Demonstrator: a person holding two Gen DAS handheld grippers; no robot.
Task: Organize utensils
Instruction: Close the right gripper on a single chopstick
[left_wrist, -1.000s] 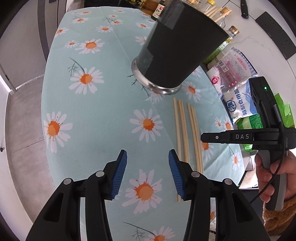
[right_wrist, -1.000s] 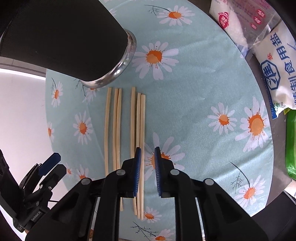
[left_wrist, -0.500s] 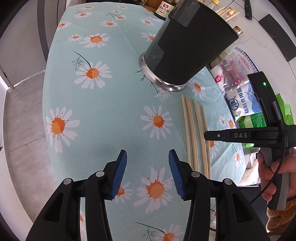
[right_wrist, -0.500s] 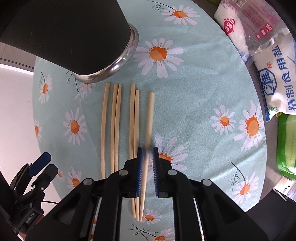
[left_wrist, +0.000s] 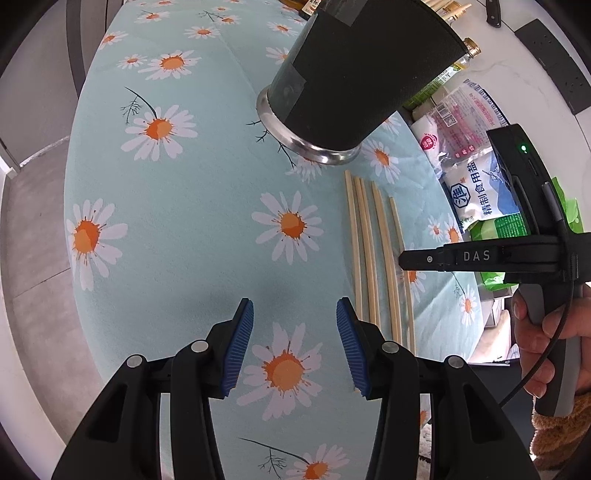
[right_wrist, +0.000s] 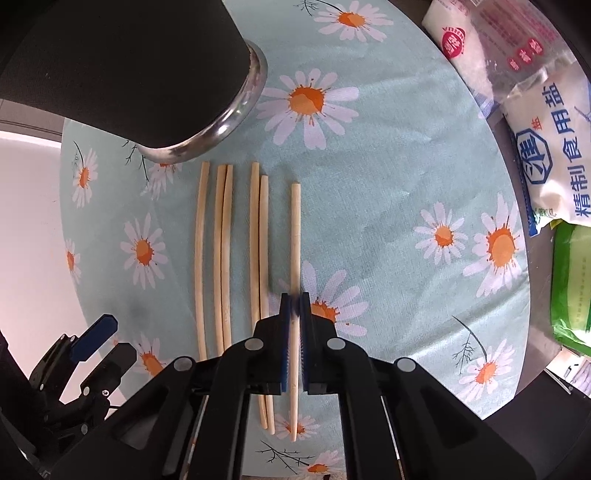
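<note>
Jaws on your right gripper (right_wrist: 294, 306) are pressed together on a single chopstick (right_wrist: 294, 236), gripping it a little nearer than its middle, while your left gripper (left_wrist: 293, 345) stands about half open over the bare tablecloth (left_wrist: 192, 229) with nothing between its blue pads. What matters now is the line of that chopstick: it runs straight away from you, in line with the right gripper's fingers, its far tip aimed toward the black holder (right_wrist: 140, 74) that stands far and to the left. Five more chopsticks (right_wrist: 225, 254) lie flat just left of the held one, parallel to it and apart from it. Your right hand has the stick, so the lift looks to be yours there; you will likely need to tip the long axis upright before it can drop into the holder.
</note>
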